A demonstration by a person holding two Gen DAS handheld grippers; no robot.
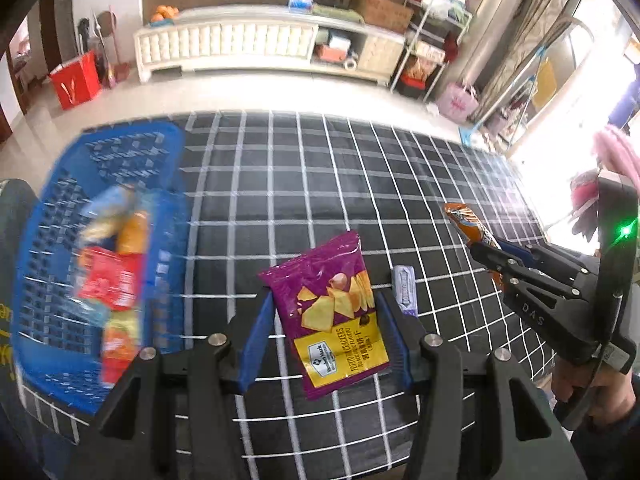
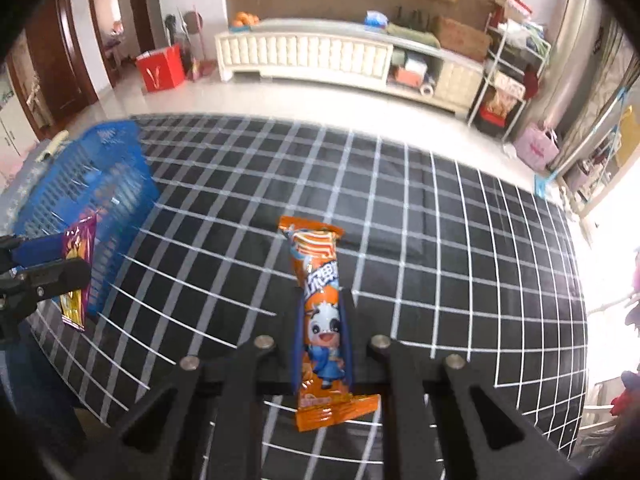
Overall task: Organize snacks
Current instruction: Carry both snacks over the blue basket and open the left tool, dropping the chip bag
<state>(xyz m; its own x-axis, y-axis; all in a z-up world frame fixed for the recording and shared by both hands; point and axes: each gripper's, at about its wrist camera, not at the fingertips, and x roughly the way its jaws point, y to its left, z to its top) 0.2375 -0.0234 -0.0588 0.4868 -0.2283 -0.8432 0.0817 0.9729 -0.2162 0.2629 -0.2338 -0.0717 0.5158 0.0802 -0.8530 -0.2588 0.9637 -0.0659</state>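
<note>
My left gripper is shut on a purple and yellow potato cracker bag, held above the black checked tablecloth. To its left stands a blue plastic basket holding several snack packs, blurred. My right gripper is shut on an orange snack bar wrapper with a cartoon figure, held over the cloth. In the left wrist view that right gripper sits at the right with the orange wrapper. The right wrist view shows the purple bag beside the basket.
A small purple-white packet lies on the cloth just right of the left gripper's fingers. A white low cabinet, a red bag and a wire shelf stand on the floor beyond the table. A person's hand holds the right gripper.
</note>
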